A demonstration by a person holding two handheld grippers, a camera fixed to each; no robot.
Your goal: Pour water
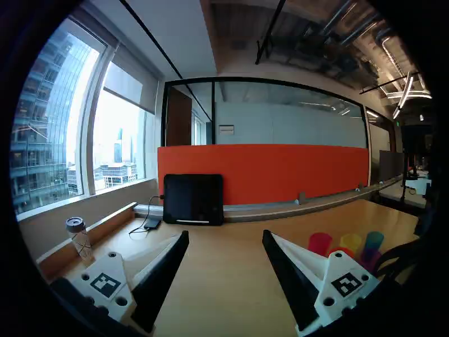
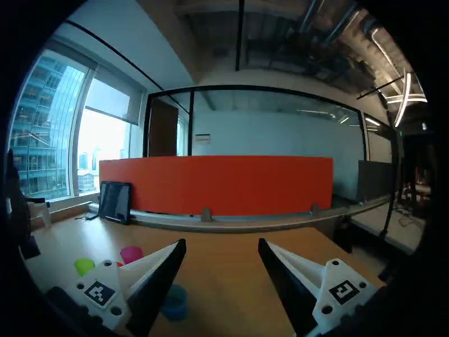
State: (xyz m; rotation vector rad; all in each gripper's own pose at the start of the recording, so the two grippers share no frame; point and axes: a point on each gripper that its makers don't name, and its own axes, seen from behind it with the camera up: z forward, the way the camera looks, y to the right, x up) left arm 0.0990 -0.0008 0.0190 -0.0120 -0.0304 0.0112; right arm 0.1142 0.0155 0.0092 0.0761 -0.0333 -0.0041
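Left gripper (image 1: 225, 232): jaws apart, nothing between them, held above the desk (image 1: 224, 292). Bare wood shows in the gap.
- The bottle (image 1: 80, 240) stands upright at the desk's left edge, below the window (image 1: 56, 123) and well apart from the fingers. It is clear with a dark cap; whether it holds liquid cannot be told.
- The red cup (image 1: 320, 242), yellow cup (image 1: 351, 241) and blue cup (image 1: 373, 241) are grouped close together. They sit just beyond the right finger, which partly hides them.
- A dark tablet (image 1: 192, 199) leans against the orange partition (image 1: 264, 171) at the desk's far edge.

Right gripper (image 2: 221, 241): jaws apart, holding nothing, over bare desk.
- The green cup (image 2: 85, 265) and pink cup (image 2: 132, 254) stand beyond its left finger.
- A blue cup shows beside that finger, partly covered by it.
- The tablet is far left against the partition.
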